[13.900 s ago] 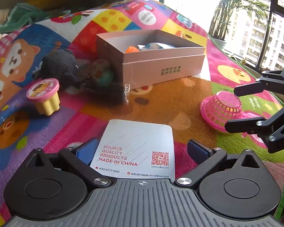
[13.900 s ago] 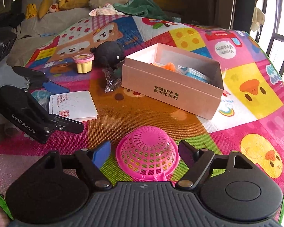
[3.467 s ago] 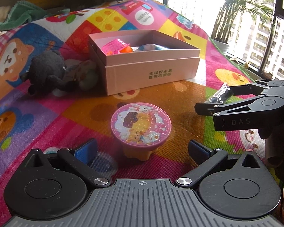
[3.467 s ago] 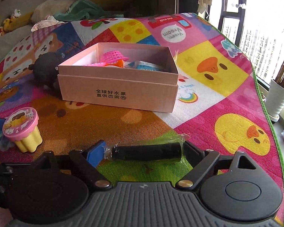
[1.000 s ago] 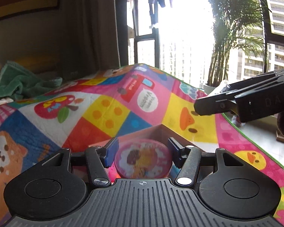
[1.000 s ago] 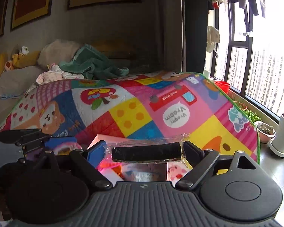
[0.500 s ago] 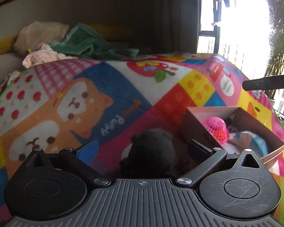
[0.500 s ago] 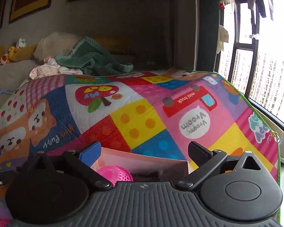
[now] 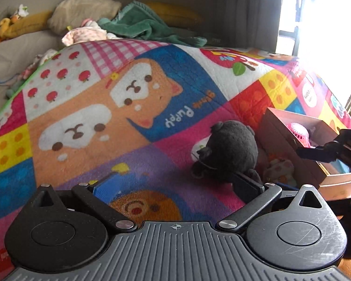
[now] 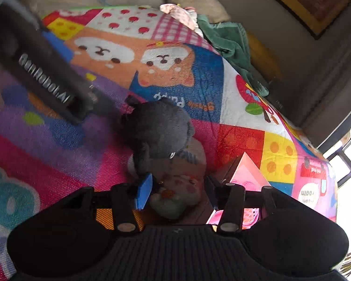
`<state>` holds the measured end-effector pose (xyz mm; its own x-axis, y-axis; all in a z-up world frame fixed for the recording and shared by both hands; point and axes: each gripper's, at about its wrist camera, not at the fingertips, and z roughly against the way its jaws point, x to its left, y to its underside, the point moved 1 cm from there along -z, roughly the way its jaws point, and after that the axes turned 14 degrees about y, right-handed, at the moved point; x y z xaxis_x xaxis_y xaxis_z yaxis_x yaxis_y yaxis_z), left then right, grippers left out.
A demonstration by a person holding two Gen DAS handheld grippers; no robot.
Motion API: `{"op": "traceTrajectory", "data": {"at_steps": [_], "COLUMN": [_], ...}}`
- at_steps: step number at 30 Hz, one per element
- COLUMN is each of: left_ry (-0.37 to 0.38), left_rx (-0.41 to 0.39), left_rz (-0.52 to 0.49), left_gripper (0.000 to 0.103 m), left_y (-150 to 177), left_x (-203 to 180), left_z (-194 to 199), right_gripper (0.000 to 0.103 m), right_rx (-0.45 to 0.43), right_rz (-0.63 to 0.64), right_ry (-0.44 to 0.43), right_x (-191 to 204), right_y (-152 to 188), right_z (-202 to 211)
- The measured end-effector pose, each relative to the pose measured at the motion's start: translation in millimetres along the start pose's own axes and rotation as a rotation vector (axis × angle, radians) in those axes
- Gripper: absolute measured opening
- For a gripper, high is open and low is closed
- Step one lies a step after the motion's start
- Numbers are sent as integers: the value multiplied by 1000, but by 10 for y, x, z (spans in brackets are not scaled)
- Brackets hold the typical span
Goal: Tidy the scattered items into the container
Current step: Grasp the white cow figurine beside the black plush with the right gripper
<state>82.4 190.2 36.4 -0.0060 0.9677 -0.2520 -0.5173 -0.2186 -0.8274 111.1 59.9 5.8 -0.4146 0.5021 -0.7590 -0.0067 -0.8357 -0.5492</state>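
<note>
The right gripper (image 10: pixel 177 192), jaws apart, straddles the pale plush toy (image 10: pixel 180 187) beside the box (image 10: pixel 243 171), nearer than the wide-open left gripper (image 9: pixel 170 187).

A fuzzy black plush toy (image 9: pixel 229 149) is lying on its side against a pale pastel soft toy (image 10: pixel 177 187), both sitting beside an open pink cardboard box (image 9: pixel 292 149).

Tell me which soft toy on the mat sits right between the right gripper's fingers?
The pale pink-and-green plush toy, lying against the pink box. The right gripper straddles it, open. The dark grey plush toy lies farther off, beyond the fingertips.
</note>
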Motion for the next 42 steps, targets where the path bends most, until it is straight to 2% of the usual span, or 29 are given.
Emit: {"op": "traceTrajectory", "data": {"at_steps": [3,7,11,16,19,24,28,30,32,34,36,38,42], "left_ry": [3,8,21,46,63,145,198,170,125,68,32,34,8], "left_rx": [6,11,7,19,30,58,73,67,53,36,51,80,66], "left_rz": [10,11,24,42,30,-30,-57,-54,-77,-105,-118,-108,-98], "left_gripper": [103,103,103,103,103,103,103,103,103,103,103,103,103], "left_y": [5,14,33,71,96,159,165,117,27,-74,-163,-200,-203], "left_x": [7,1,5,-29,-102,-354,-571,-610,-619,-600,-560,-498,-387], "left_z": [8,7,25,26,23,12,-120,-220,-333,-470,-652,-807,-875], "right_gripper": [48,47,18,3,3,3,4,10,26,37,38,40,42], "right_rx": [-12,-29,-9,-33,-27,12,57,100,122,121,114,93,4], "right_rz": [96,157,152,93,32,-98,-217,-292,-365,-419,-437,-427,-312], "right_ry": [15,71,78,39,-4,-60,-51,-46,-56,-61,-65,-60,-4], "right_x": [198,319,285,177,78,-209,-426,-515,-625,-702,-747,-738,-613], "right_y": [37,79,107,254,394,658,904,1012,1081,1123,1100,1030,719], "right_z": [2,-61,-55,311,600,1035,1175,1181,1135,1103,1029,992,837]}}
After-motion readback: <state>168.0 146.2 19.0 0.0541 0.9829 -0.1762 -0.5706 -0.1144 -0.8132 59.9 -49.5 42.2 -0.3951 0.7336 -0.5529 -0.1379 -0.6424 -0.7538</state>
